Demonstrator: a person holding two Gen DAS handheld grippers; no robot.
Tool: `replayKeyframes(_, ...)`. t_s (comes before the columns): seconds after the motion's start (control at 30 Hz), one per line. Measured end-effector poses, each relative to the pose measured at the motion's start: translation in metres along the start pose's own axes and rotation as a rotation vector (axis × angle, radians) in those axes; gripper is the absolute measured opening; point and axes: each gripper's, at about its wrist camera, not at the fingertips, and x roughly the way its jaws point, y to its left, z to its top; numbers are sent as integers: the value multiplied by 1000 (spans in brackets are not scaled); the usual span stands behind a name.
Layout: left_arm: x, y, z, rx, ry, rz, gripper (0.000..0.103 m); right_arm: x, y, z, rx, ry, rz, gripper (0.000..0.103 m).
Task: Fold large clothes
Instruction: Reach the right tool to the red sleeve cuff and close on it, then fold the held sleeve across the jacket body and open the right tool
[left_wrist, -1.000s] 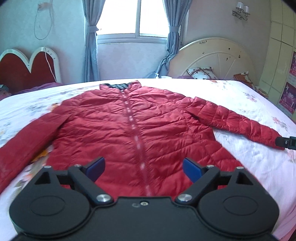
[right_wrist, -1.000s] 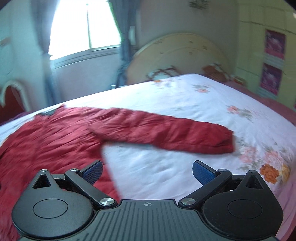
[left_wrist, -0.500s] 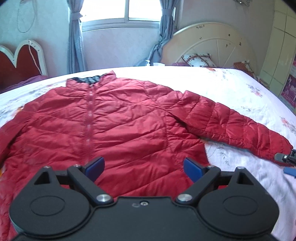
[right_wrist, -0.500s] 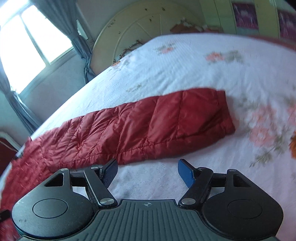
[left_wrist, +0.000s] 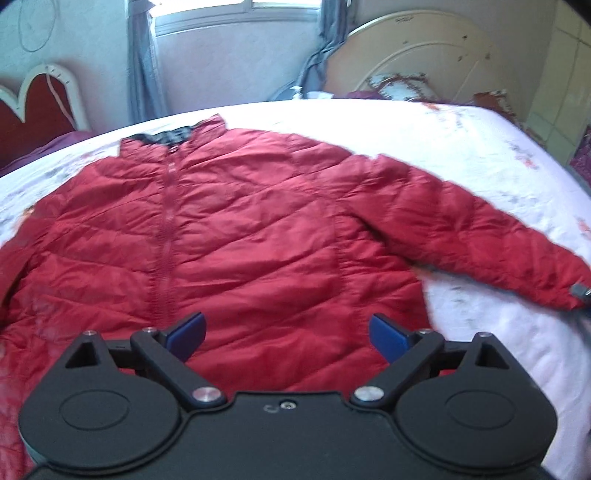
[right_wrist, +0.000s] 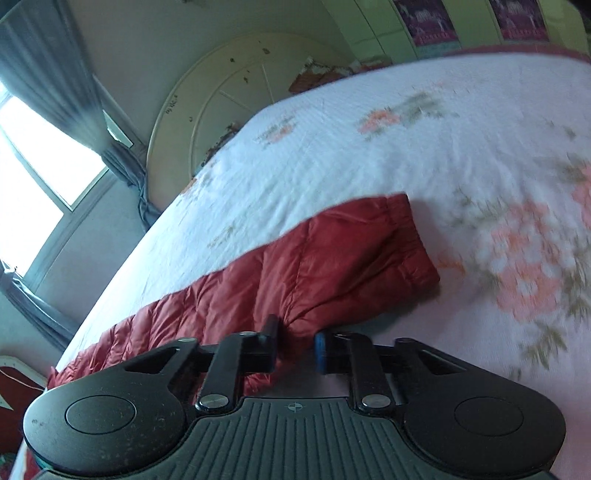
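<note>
A red quilted puffer jacket (left_wrist: 258, 236) lies flat and zipped on the bed, collar toward the far wall. My left gripper (left_wrist: 286, 332) is open and empty, hovering over the jacket's lower front. Its right sleeve (left_wrist: 491, 236) stretches out to the right. In the right wrist view the sleeve (right_wrist: 332, 266) lies on the floral sheet, and my right gripper (right_wrist: 295, 347) has closed on the sleeve's near edge close to the cuff. The right gripper's tip shows at the cuff in the left wrist view (left_wrist: 578, 291).
The bed (left_wrist: 480, 147) has a white floral sheet (right_wrist: 406, 147). A cream round headboard (left_wrist: 424, 59) with pillows stands at the back right, a red heart-shaped headboard (left_wrist: 33, 107) at the back left. A window with grey curtains (left_wrist: 144, 74) is behind.
My right gripper moved down onto the sleeve near the cuff and its jaws closed on the fabric. My left gripper moved closer over the jacket's front, still open.
</note>
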Motion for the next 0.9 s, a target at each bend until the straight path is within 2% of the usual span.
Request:
replayKeyframes(0.13, 3, 31, 1, -18, 17, -26, 94, 3, 40, 6, -133, -47, 18, 8)
replayKeyframes(0.17, 2, 39, 3, -15, 10, -39, 90, 3, 55, 6, -171, -59, 31, 8)
replayKeyframes(0.23, 2, 54, 7, -20, -9, -55, 85, 2, 87, 4, -250, -76, 75, 8)
replayKeyframes(0.33, 3, 80, 17, -74, -49, -55, 89, 3, 145, -12, -398, -76, 158, 8)
replayKeyframes(0.4, 3, 99, 24, -109, -74, -45, 96, 6, 185, -34, -505, -54, 224, 8)
replayKeyframes(0.47, 3, 118, 28, -132, -92, -58, 95, 7, 223, -62, -598, -17, 289, 8)
replayKeyframes(0.53, 4, 138, 30, -155, -96, -92, 84, 9, 255, -92, -663, 38, 348, 8)
replayKeyframes(0.6, 8, 158, 32, -190, -91, -125, 64, 12, 284, -126, -727, 90, 396, 8)
replayKeyframes(0.73, 15, 189, 35, -273, -110, -169, 62, 32, 323, -184, -839, 186, 459, 8)
replayKeyframes(0.77, 16, 196, 36, -278, -110, -185, 63, 37, 332, -199, -868, 204, 470, 8)
replayKeyframes(0.83, 20, 206, 34, -287, -97, -196, 82, 40, 343, -224, -918, 228, 490, 8)
replayKeyframes(0.87, 21, 211, 32, -292, -95, -193, 96, 43, 346, -235, -936, 243, 501, 7)
replayKeyframes(0.9, 22, 216, 30, -296, -97, -195, 96, 44, 352, -245, -948, 257, 513, 7)
